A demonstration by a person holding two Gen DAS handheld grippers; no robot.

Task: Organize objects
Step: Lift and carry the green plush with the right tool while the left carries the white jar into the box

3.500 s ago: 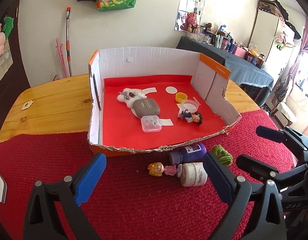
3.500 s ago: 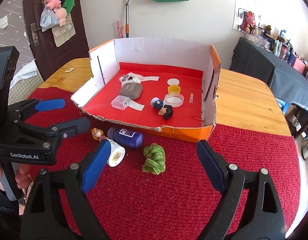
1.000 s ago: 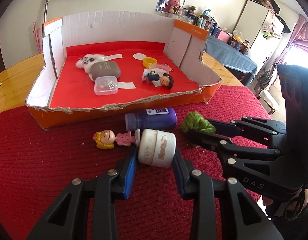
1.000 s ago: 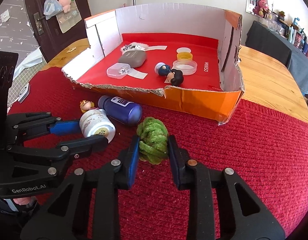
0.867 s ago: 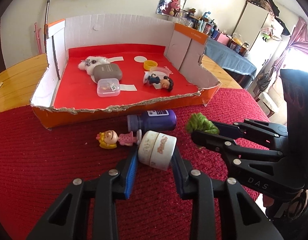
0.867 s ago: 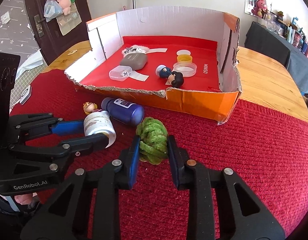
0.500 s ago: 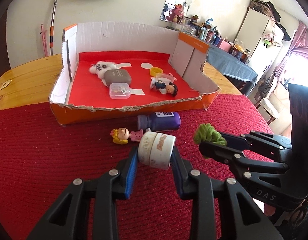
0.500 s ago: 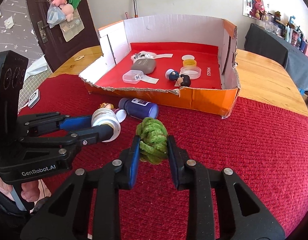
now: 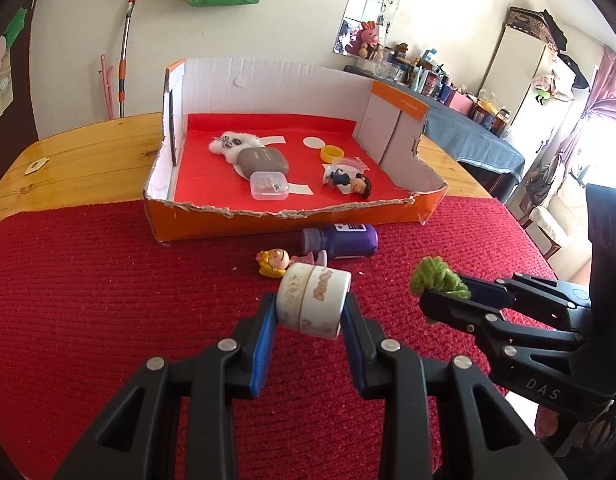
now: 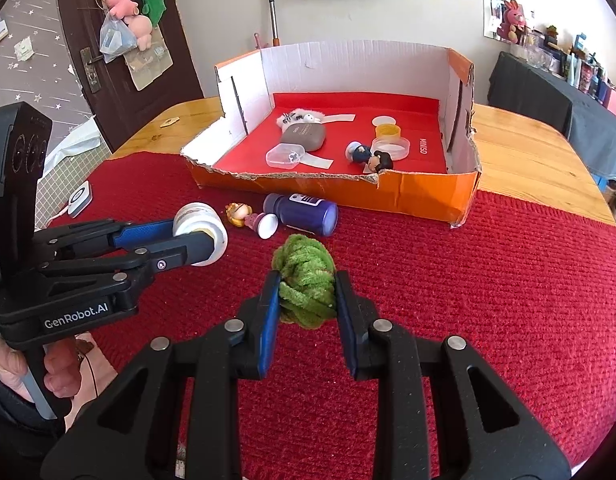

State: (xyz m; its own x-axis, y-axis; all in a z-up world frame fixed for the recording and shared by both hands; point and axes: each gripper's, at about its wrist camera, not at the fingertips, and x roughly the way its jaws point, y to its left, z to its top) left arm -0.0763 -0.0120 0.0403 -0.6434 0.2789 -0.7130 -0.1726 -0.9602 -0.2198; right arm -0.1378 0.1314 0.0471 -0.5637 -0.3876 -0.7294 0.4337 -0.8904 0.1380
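My left gripper (image 9: 310,312) is shut on a white tape roll (image 9: 314,300) and holds it above the red mat; it also shows in the right wrist view (image 10: 199,234). My right gripper (image 10: 305,298) is shut on a green fuzzy ball (image 10: 305,282), also lifted, seen in the left wrist view (image 9: 438,282). A purple bottle (image 9: 340,241) and a small blonde doll (image 9: 275,262) lie on the mat in front of the orange cardboard box (image 9: 291,224).
The box holds a grey case (image 9: 263,160), a clear small case (image 9: 269,185), a white fluffy item (image 9: 231,145), a yellow lid (image 9: 332,154) and a dark-haired figure (image 9: 350,181). The red mat (image 9: 107,300) covers a wooden table (image 9: 79,152). A white device (image 10: 80,200) lies at the mat's left.
Both grippers shut on their objects and lifted them off the mat, drawing back and up from the box. The bottle and doll stayed put.
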